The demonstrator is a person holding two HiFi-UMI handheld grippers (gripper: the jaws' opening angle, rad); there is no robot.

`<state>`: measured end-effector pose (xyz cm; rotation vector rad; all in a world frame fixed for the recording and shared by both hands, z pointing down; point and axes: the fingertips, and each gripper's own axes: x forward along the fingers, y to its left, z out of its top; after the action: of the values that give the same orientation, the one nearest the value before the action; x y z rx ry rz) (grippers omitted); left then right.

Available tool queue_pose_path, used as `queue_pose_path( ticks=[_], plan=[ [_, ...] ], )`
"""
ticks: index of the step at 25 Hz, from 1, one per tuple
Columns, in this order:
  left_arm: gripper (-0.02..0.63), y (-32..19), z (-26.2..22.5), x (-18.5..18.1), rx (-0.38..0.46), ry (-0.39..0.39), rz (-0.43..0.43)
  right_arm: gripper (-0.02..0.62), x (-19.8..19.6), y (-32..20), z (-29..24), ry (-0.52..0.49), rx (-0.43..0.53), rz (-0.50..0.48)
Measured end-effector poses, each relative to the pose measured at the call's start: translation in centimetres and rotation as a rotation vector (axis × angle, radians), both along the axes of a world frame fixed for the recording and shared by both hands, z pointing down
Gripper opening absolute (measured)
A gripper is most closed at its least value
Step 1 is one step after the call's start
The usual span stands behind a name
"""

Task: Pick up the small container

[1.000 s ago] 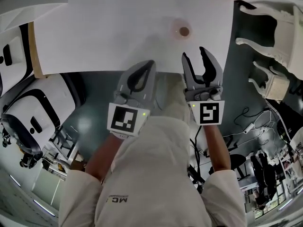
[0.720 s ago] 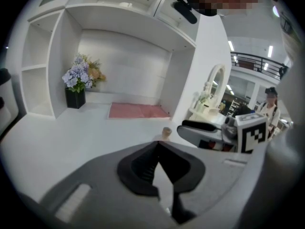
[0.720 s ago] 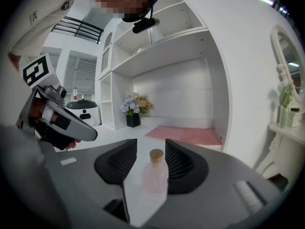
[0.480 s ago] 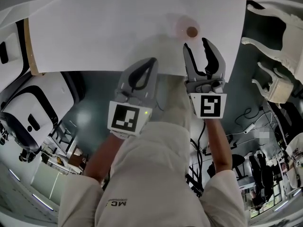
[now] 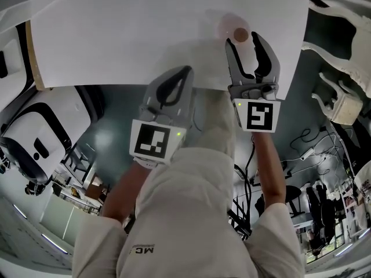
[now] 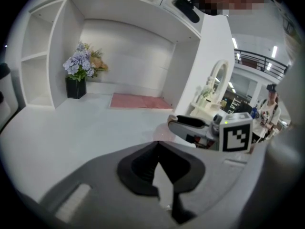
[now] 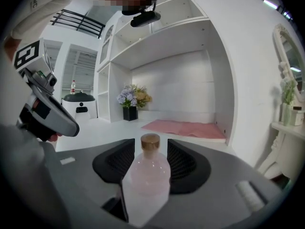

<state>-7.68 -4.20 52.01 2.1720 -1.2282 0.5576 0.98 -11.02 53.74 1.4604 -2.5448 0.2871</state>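
Right claw (image 5: pixel 246 44), jaws just opened, stands apart around the pink bottle (image 7: pixel 145 175) on the table (image 5: pixel 116 33). Left claw (image 5: pixel 183 73): jaws together.

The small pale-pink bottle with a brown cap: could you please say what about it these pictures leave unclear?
Head view: the small pale-pink brown-capped bottle fades into the white table; outline blurred.
Right gripper view: its base blurs into the gap of the right claw, whose jaws have just been opening around it.
Label, contents: too blurred, both views.

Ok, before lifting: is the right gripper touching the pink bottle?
Cannot tell. In the right gripper view the pink bottle stands between the right gripper's jaws, just opened wider; its body hides both pads.
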Motion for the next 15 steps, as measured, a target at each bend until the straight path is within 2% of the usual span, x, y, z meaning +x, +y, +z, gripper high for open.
queue_pose_path(
  ticks=[4,9,15],
  plan=[
    [0.000,0.23,0.15,-0.27,-0.011,0.001,-0.004,0.197,-0.14,-0.51,0.46,0.004,0.002,0.004],
    [0.000,0.42,0.80,-0.45,-0.034,-0.001,0.015,0.129,-0.68,-0.85,0.53,0.005,0.020,-0.006],
    [0.000,0.06,0.98,-0.03,-0.037,0.005,0.021,0.126,-0.74,-0.89,0.47,-0.007,0.013,-0.012]
  ],
)
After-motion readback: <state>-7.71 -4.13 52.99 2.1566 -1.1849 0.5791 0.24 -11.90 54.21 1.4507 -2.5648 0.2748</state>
